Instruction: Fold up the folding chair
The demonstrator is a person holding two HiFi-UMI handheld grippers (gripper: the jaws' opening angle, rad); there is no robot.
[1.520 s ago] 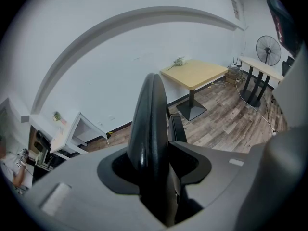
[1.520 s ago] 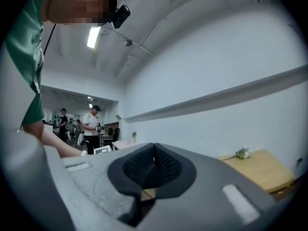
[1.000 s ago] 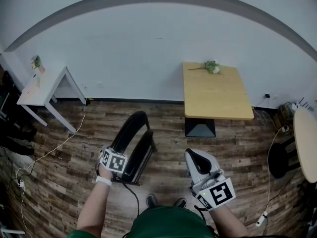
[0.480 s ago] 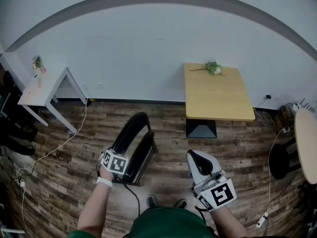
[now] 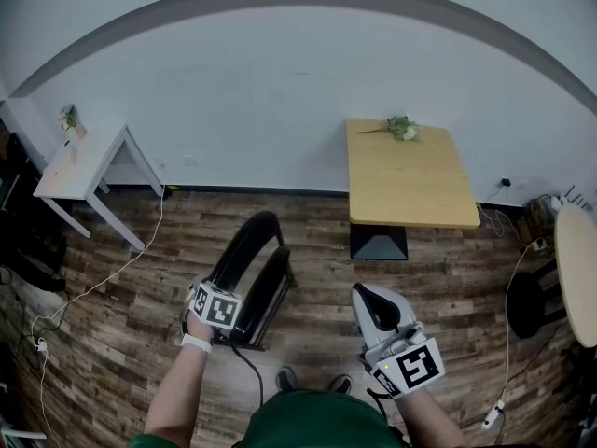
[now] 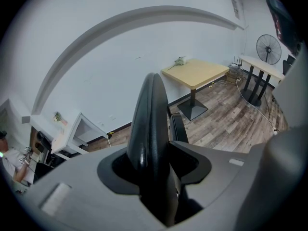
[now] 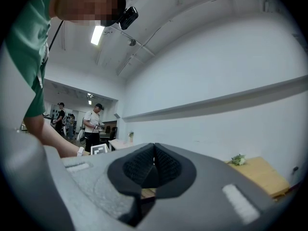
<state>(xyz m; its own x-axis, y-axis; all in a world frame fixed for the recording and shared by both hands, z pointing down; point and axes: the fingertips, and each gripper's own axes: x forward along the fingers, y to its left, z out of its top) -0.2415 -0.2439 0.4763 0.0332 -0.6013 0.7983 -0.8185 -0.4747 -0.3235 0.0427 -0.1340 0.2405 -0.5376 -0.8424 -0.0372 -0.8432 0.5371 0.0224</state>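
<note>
Nearest, the person's green shirt (image 5: 312, 423) fills the bottom edge of the head view, with two shoes (image 5: 287, 377) just past it on the wood-plank floor (image 5: 140, 343). Left gripper (image 6: 155, 170): tilted downward, jaws partway apart and pinching the upper edge of the folding chair (image 5: 254, 264). In the left gripper view the black panel rises straight out from between the pads and fills the gap. Its marker cube (image 5: 216, 306) faces up, wrist and forearm behind it. Right gripper (image 7: 154, 163): held level to the right of the chair, well apart from it, jaws pressed together with nothing between them. The chair stands on the floor ahead of the person's left side, its two black panels drawn close together with only a narrow gap between. A white cable (image 5: 103, 278) trails across the planks to the left. Further out, a wooden counter (image 5: 410, 180) on a black pedestal base (image 5: 378, 241) stands against the white wall (image 5: 280, 82), with a flower sprig (image 5: 399, 126) lying near its far edge. At far left is a small white counter (image 5: 79, 166) with a little potted plant (image 5: 68, 118) on it. A pale round tabletop (image 5: 576, 269) cuts in at the right edge. Furthest off, in the right gripper view, another person (image 7: 94, 121) stands in a lit room beyond.
</note>
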